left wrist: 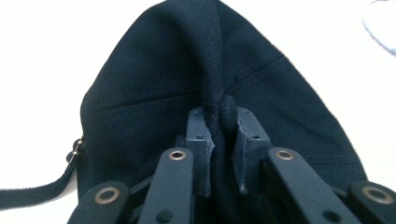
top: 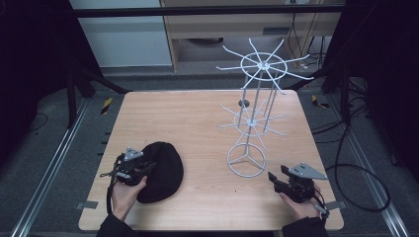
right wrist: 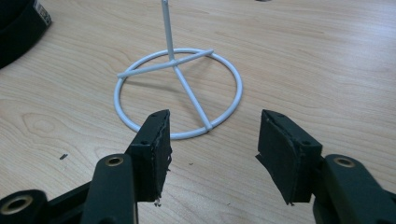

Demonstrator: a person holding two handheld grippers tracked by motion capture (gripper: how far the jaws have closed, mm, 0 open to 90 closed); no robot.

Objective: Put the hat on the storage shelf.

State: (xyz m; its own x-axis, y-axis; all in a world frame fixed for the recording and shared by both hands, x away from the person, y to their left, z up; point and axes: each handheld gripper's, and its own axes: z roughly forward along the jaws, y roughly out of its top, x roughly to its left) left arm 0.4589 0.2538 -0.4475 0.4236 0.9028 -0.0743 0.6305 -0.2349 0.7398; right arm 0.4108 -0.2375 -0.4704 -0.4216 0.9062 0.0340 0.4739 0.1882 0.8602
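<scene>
My left claw [left wrist: 219,140] is pinched tight on a ridge of fabric at the crown of the soft black cloth cap [top: 160,170], which lies on the pale wooden worktop [top: 197,123] near its front left corner. My right claw [right wrist: 212,154] hangs wide with nothing between its pads, low over the worktop just before the ring base of the white wire rack [top: 249,118].

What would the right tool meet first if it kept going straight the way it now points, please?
Probably the base ring of the white wire rack: it lies directly ahead of the open right tool on the table, though the tool's height above the wood is hard to judge.
</scene>
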